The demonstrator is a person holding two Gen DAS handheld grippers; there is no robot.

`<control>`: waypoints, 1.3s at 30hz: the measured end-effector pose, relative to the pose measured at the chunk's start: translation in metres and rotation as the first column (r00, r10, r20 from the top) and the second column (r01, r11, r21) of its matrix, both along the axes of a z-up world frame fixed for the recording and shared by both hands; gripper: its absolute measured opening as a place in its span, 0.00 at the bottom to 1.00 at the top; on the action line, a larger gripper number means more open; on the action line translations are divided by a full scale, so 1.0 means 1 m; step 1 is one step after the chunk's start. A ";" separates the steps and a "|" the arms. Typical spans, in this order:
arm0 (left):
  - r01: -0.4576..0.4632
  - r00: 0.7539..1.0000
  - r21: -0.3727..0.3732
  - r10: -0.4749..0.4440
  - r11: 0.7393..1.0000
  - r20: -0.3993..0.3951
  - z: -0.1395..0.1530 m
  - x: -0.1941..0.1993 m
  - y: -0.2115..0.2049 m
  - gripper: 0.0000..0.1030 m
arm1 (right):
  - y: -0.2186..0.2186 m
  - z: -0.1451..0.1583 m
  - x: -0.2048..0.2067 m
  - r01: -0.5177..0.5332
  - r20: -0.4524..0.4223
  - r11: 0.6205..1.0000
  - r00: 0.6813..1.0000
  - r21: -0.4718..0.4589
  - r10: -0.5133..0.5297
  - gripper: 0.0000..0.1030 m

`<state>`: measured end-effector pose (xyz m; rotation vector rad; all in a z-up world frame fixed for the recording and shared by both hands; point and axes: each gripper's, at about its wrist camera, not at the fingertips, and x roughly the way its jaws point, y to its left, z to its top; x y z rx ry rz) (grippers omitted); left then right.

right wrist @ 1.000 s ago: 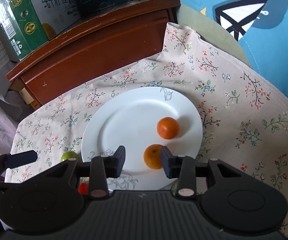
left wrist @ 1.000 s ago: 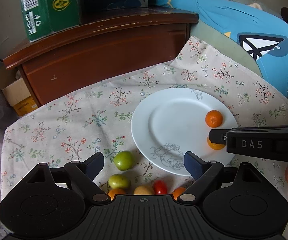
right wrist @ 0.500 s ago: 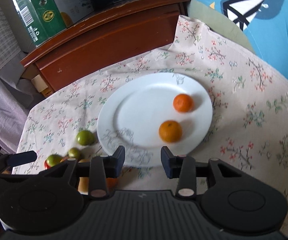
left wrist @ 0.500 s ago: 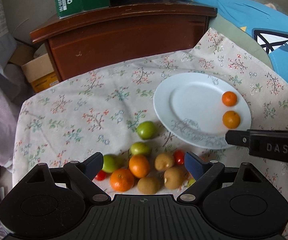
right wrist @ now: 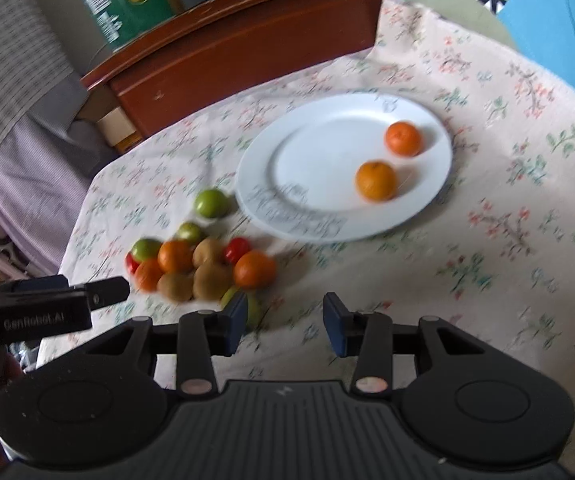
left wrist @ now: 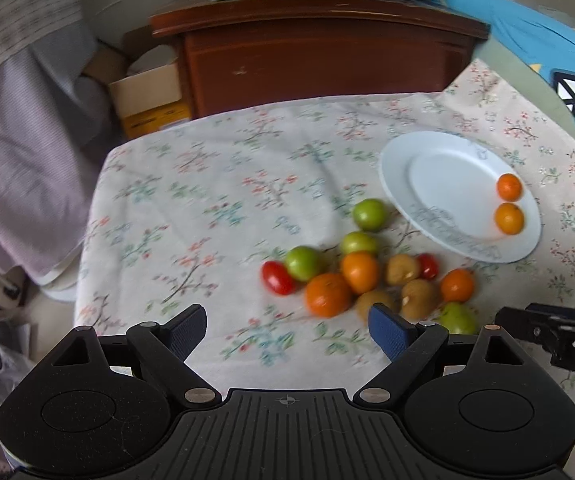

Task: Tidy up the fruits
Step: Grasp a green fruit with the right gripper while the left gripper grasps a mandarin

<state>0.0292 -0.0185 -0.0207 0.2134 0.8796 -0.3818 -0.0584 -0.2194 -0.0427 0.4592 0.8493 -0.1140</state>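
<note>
A: What is seen to have changed?

B: The left gripper (left wrist: 285,326), spread wide and empty, has been drawn back to the loose fruit pile (left wrist: 363,272). The right gripper (right wrist: 283,322), partly open with nothing held, has been pulled away from the plate (right wrist: 307,224), where two oranges (right wrist: 376,181) are left. The pair is judged placed; more await.

A: And the materials?

B: Round, dimpled oranges, smooth green fruits (left wrist: 368,215), glossy tomatoes (left wrist: 277,277) and dull brown kiwis are scattered on floral cloth (left wrist: 207,200); the plate is glazed white.
</note>
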 end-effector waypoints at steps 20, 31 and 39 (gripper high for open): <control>-0.007 1.000 -0.074 0.009 0.997 0.025 -0.022 -0.001 0.009 0.84 | 0.028 -0.020 0.016 -0.099 0.005 0.994 0.995 -0.042 0.100 0.33; -0.023 1.000 -0.165 0.020 0.986 -0.023 -0.036 0.013 -0.001 0.58 | 0.031 -0.020 0.017 -0.111 0.007 0.992 0.994 -0.054 0.111 0.26; -0.027 0.999 -0.172 0.023 0.985 -0.025 -0.043 0.017 -0.009 0.55 | 0.032 -0.021 0.017 -0.115 -0.001 0.992 0.993 -0.050 0.115 0.25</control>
